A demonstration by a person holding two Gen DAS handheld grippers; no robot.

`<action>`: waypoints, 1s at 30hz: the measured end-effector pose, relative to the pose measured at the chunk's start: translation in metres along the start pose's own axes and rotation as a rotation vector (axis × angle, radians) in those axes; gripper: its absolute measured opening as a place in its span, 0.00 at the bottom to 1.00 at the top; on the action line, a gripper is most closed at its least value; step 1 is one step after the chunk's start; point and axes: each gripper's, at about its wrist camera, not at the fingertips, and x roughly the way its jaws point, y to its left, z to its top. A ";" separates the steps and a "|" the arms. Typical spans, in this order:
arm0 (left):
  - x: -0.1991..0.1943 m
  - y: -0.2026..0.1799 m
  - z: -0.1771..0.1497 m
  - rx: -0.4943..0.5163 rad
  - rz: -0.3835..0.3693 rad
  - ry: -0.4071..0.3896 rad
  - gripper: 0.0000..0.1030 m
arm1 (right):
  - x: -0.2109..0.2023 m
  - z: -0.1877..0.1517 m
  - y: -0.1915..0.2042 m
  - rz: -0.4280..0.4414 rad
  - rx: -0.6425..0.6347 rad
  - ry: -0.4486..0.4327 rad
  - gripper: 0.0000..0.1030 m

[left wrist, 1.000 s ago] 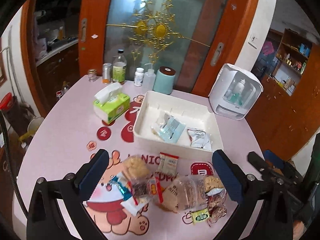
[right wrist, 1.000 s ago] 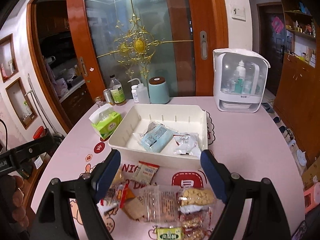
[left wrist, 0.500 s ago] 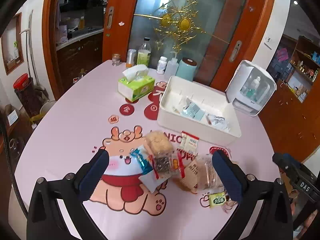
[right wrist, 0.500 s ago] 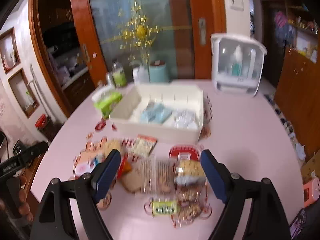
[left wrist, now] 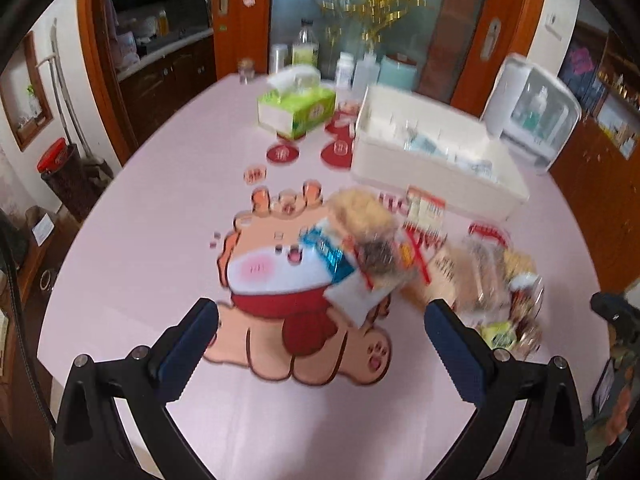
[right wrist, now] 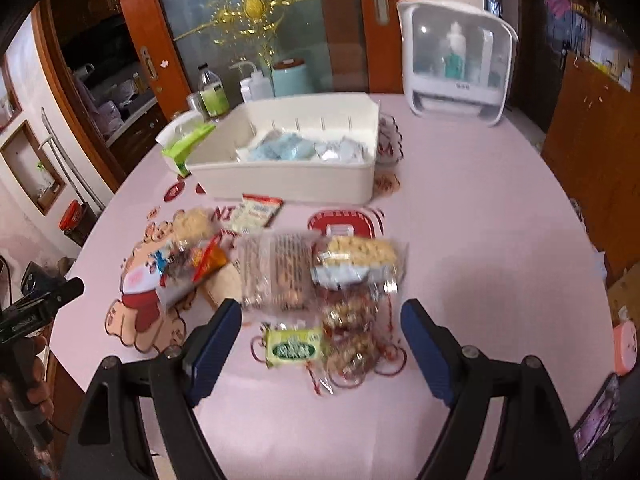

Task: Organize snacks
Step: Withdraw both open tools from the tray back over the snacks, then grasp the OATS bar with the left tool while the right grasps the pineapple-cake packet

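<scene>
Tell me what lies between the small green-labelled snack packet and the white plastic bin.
In the right wrist view, clear wafer and cracker packs lie between the green-labelled packet and the white bin, then bare pink tablecloth.

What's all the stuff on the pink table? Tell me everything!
Snack packets: a pile, mixed colours, table front.
Green candy packet: one, nearest the right gripper.
Bin: one, cream, behind the pile, with a few pale packets inside.
Tissue box: one, green, left of the bin.
Bottles and jars: several, table's far edge.
Dispenser: one, white, far right.
Table: pink, cartoon print.
Left gripper: black, blue fingers, open.
Right gripper: same, open.
</scene>
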 end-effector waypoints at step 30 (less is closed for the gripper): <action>0.138 -0.021 -0.003 0.178 -0.064 0.244 0.77 | 0.099 -0.075 0.028 0.198 0.019 0.271 0.72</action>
